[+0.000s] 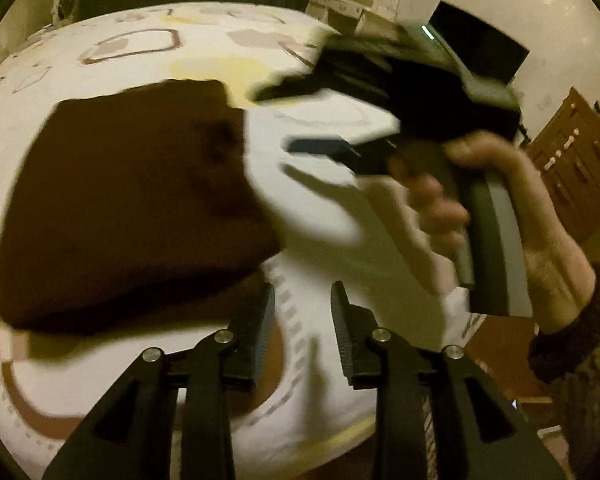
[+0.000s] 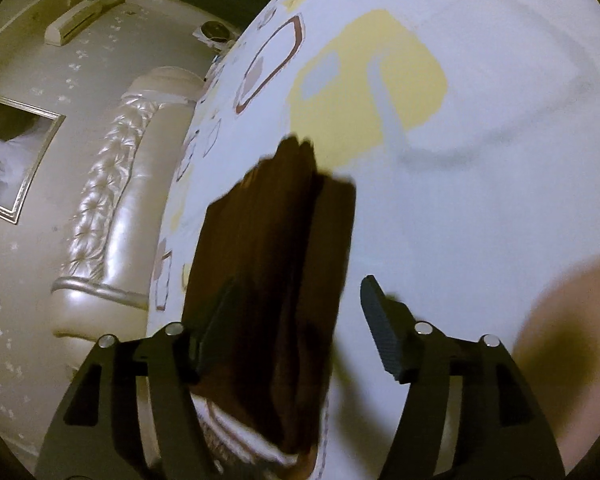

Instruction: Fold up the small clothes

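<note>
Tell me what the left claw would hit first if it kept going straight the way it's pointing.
Probably the patterned bed sheet: the left claw stands open over bare sheet, with the folded brown cloth just off to its left. Depth is uncertain.

A white bedsheet [image 2: 480, 128] printed with yellow patches and brown outlined squares covers the bed, a cream tufted headboard [image 2: 112, 184] at its far left below a framed picture [image 2: 12, 156] and a wall air conditioner [image 2: 74, 20].

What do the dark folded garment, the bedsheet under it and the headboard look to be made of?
Folded garment: dark brown matte fabric, probably a soft knit; blur hides the weave.
Bedsheet: smooth matte woven cloth, white, printed with yellow and brown shapes.
Headboard: glossy pearl-coloured tufted upholstery, apparently leather or imitation leather.
</note>
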`<state>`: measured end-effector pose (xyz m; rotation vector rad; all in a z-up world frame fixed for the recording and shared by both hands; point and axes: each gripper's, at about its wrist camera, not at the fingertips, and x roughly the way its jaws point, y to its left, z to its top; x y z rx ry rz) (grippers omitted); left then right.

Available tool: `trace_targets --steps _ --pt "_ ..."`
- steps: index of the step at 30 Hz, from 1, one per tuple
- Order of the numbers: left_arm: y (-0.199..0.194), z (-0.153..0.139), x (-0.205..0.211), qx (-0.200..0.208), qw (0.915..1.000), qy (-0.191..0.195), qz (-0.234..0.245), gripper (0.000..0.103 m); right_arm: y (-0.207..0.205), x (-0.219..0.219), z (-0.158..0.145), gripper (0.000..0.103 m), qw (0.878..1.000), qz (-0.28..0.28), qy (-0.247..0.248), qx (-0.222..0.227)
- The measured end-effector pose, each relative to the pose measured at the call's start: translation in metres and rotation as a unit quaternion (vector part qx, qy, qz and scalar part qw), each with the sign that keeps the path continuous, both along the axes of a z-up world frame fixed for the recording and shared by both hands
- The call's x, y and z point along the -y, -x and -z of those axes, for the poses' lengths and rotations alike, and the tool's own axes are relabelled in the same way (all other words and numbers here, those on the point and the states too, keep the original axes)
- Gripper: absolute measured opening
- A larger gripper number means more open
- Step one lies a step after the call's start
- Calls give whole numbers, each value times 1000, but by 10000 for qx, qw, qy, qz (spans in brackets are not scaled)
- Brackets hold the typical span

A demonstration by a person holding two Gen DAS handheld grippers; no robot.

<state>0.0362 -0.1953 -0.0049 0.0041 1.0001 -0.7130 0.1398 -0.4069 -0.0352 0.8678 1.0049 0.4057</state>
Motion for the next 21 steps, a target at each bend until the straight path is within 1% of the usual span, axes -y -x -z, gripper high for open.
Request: trace_targets --steps 2,4,6,7,10,11,13,14,16,19,20,21 --pt "2 -1 -29 -51 9997 159 -177 39 17 -4 5 67 9999 -40 -135 -69" --pt "0 -1 -66 -199 9979 380 -477 42 30 -12 9 67 9994 -96 -288 -137" --pt "-1 -1 -104 -354 9941 653 -793 44 40 -21 14 68 9985 -182 -475 -190" --pt "-3 -2 -118 -369 9922 736 -935 47 44 -25 16 68 9981 -210 -544 -222" --pt "-15 1 -157 -392 9851 869 -1432 52 52 -33 22 68 9977 -114 -583 -313" --pt "-21 3 -165 -453 9826 892 -1563 52 56 -34 22 68 9980 53 -541 -331" --pt "-26 5 -172 -484 9796 956 -1703 52 63 -32 16 68 9987 293 -361 -207" --pt "-28 8 -173 -499 9793 955 -1713 53 67 -32 11 68 9987 292 -406 -110" --pt "-28 11 -169 -453 9813 853 -1664 53 68 -37 10 68 9982 149 -564 -166" --pt "-28 14 -158 -120 9860 482 -1594 53 68 -44 7 68 9992 12 -345 -189" --pt "-27 14 -152 54 9876 298 -1543 53 67 -45 6 67 9993 -16 -312 -181" --pt "-25 14 -153 153 9882 192 -1514 53 66 -46 4 65 9994 -7 -313 -171"
